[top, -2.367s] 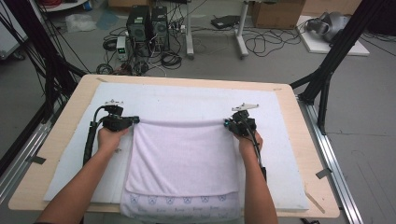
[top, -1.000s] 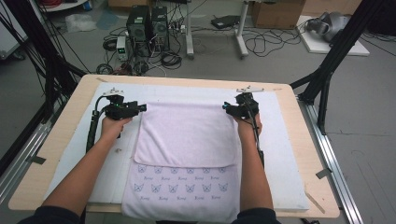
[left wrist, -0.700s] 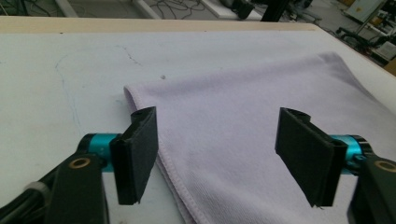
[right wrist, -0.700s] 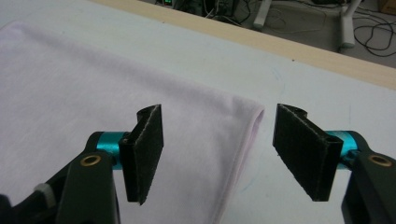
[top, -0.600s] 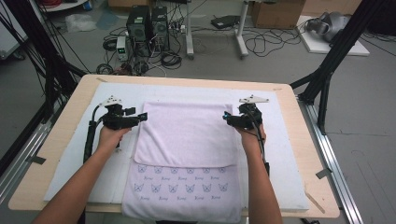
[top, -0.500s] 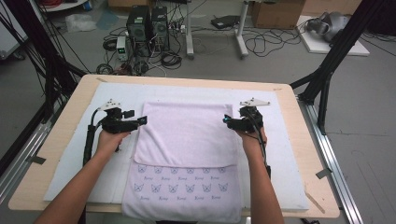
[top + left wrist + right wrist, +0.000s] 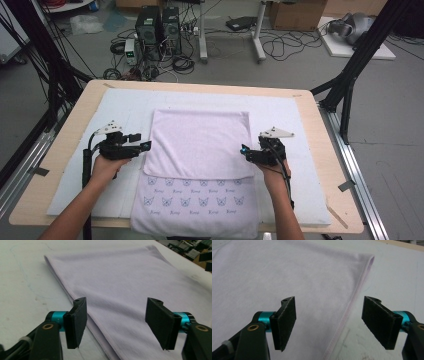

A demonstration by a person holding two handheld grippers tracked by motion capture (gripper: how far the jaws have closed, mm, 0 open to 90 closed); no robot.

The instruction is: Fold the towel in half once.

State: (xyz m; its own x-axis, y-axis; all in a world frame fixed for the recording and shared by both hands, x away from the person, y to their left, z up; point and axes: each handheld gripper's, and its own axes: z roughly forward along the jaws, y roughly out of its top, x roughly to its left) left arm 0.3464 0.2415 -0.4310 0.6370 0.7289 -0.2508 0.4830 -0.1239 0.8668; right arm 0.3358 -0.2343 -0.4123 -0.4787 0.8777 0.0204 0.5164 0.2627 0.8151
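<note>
Light wooden bench point(image 7: 320, 165) under white padded mat point(image 7: 125, 105). Pale lilac folded towel point(image 7: 200, 145) flat at centre, printed end at 6 o'clock.

Left gripper point(image 7: 144, 146) at 9 o'clock of towel: fingers point(image 7: 77, 325) wide, just narrowed slightly, nothing gripped, towel edge beneath.

Right gripper point(image 7: 245, 151) at 3 o'clock: fingers point(image 7: 284, 325) wide, holding nothing.
</note>
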